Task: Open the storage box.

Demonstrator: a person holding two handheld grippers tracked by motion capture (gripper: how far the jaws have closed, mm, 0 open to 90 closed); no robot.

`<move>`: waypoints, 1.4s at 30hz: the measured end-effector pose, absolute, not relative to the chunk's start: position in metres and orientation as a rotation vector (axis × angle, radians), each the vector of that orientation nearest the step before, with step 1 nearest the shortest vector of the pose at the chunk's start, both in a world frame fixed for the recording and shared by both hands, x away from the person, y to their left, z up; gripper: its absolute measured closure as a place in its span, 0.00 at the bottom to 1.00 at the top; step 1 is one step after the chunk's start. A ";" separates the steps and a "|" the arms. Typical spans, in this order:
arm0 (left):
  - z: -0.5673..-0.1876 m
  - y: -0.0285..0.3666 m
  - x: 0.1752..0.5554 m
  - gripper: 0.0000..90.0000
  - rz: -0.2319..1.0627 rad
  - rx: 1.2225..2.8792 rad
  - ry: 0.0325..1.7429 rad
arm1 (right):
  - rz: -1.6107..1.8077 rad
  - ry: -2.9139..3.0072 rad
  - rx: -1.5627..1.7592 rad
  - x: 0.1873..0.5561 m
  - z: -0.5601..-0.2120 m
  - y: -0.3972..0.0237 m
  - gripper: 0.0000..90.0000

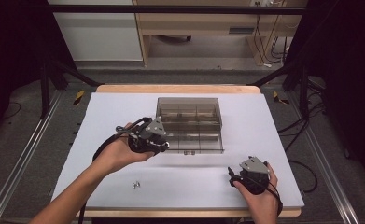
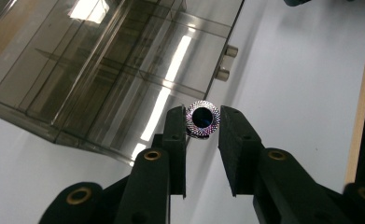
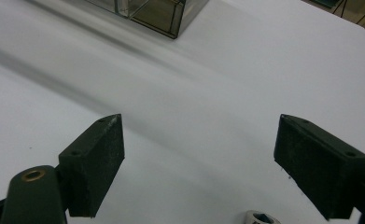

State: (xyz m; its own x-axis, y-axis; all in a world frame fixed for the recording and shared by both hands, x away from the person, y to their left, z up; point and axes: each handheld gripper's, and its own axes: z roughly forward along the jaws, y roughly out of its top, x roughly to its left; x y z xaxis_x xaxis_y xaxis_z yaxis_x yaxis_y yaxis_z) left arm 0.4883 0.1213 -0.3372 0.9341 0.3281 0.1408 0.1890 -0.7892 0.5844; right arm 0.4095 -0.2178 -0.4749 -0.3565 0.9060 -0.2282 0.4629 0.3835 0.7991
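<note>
2 grippers are at work over the white table (image 1: 124, 100). The left gripper (image 2: 202, 140) has its jaws clamped on a small round jewel (image 2: 202, 118), a dark blue stone ringed with sparkling beads, pinched at the very tips. Seen from the high view, this left gripper (image 1: 164, 142) hangs at the 9 o'clock edge of the smoky clear organiser box (image 1: 189, 123), which sits near the table's centre, divided into compartments that all look empty as far as the tinted walls allow.

The right gripper (image 3: 199, 158) rests at about 4 o'clock on the table with its jaws wide apart and nothing between them. A small pale ring-like piece (image 3: 259, 218) lies on the table just under it. 1 more cluster of small metallic bits (image 1: 136, 185) waits at 7 o'clock.

Judging from this, the pick-up is done and the drop into a compartment is still to come; the other loose pieces remain to be sorted.
</note>
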 end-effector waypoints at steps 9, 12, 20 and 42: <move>-0.334 0.107 0.502 0.81 0.308 2.481 0.364 | 0.827 1.970 1.170 0.410 -0.476 -0.216 0.18; -0.334 0.103 0.506 0.81 0.312 2.476 0.361 | 0.821 1.969 1.161 0.409 -0.475 -0.215 0.18; -0.333 0.093 0.510 0.81 0.333 2.474 0.346 | 0.777 1.969 1.133 0.408 -0.478 -0.215 0.18; -0.338 0.073 0.515 0.80 0.315 2.481 0.314 | 0.761 1.942 1.130 0.407 -0.477 -0.216 0.17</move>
